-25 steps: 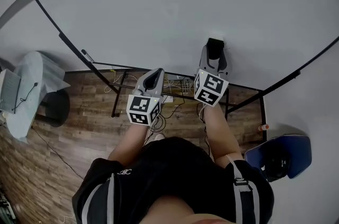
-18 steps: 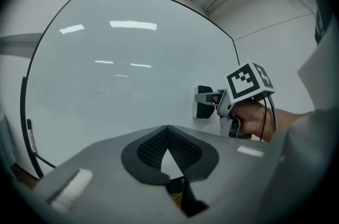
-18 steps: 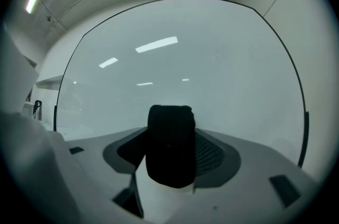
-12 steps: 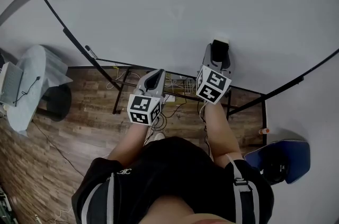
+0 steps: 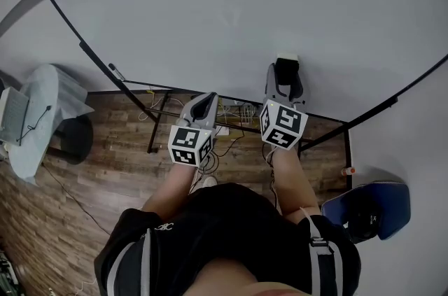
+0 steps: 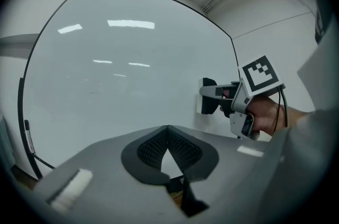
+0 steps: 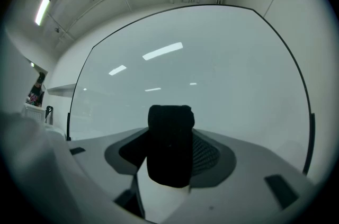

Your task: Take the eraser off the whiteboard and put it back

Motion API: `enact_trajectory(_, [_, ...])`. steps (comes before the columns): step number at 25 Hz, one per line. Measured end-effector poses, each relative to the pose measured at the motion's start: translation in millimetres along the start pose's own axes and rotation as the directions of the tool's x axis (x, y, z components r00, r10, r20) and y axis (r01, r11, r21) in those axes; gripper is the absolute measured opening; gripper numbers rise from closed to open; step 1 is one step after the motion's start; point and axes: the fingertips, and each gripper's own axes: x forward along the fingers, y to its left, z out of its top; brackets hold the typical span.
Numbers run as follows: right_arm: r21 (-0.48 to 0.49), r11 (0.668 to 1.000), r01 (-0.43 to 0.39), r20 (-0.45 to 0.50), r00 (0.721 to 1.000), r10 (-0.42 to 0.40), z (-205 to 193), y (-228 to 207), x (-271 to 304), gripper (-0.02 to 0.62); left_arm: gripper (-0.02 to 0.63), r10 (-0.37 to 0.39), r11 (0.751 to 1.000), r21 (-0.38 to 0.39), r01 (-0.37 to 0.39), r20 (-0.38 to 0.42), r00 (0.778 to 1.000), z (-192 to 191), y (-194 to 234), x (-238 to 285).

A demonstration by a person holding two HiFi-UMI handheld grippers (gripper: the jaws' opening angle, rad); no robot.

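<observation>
Item 1: right gripper [image 5: 284, 72]. I read it as clamped on the black eraser [image 7: 169, 151], which sits pressed to the lower part of the whiteboard [image 5: 210, 8].

Item 2: left gripper [image 6: 167, 132]. Jaws are together with nothing between them, short of the board and beside the right one.

Whiteboard face mostly free, one block near its lower edge
The whiteboard [image 5: 210, 8] offers open surface above and to the left of the eraser [image 5: 285, 66] pressed against its lower right part; under the board's bottom edge, black stand legs [image 5: 152, 128] and loose cables [image 5: 231, 111] clutter the way
</observation>
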Motion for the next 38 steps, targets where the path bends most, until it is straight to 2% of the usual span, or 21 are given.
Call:
enact_trajectory(5, [0.014,1.0,-0.014,0.014,1.0,0.014,-0.7,-15.1,-28.1,0.232,0.006,-0.014,1.0,0.001,0.014,-0.006,1.0,-1.8,-6.5,0.8])
enact_trajectory(10, [0.028,0.997,-0.068,0.026,0.997,0.067,-26.8,-35.9,-69.3,0.232,0.006,-0.03,1.0,-0.006,0.03,-0.024,0.999,-8.7,-13.5,4.8])
enact_trajectory(15, [0.047,0.998,-0.051,-0.064,0.996,0.054,-69.8,-53.4,-101.0,0.232,0.006,-0.055,0.998,-0.01,0.055,-0.047,0.997,-20.8,-22.8,9.8])
enact_trajectory(22, [0.056,0.996,-0.072,-0.079,0.994,0.076,-75.1,-55.3,-101.7,0.232,0.006,-0.078,0.997,-0.028,0.077,-0.056,0.995,-23.4,-32.7,17.7])
enact_trajectory(29, [0.087,0.992,-0.095,-0.081,0.991,0.102,-76.8,-54.9,-100.3,0.232,0.006,-0.062,0.998,-0.025,0.06,-0.063,0.996,-25.4,-35.6,14.6])
enact_trajectory(38, [0.08,0.972,-0.222,-0.038,0.973,0.226,-59.8,-9.3,-74.8,0.232,0.006,0.016,0.999,-0.032,-0.018,-0.061,0.998,-27.1,-4.8,-7.2])
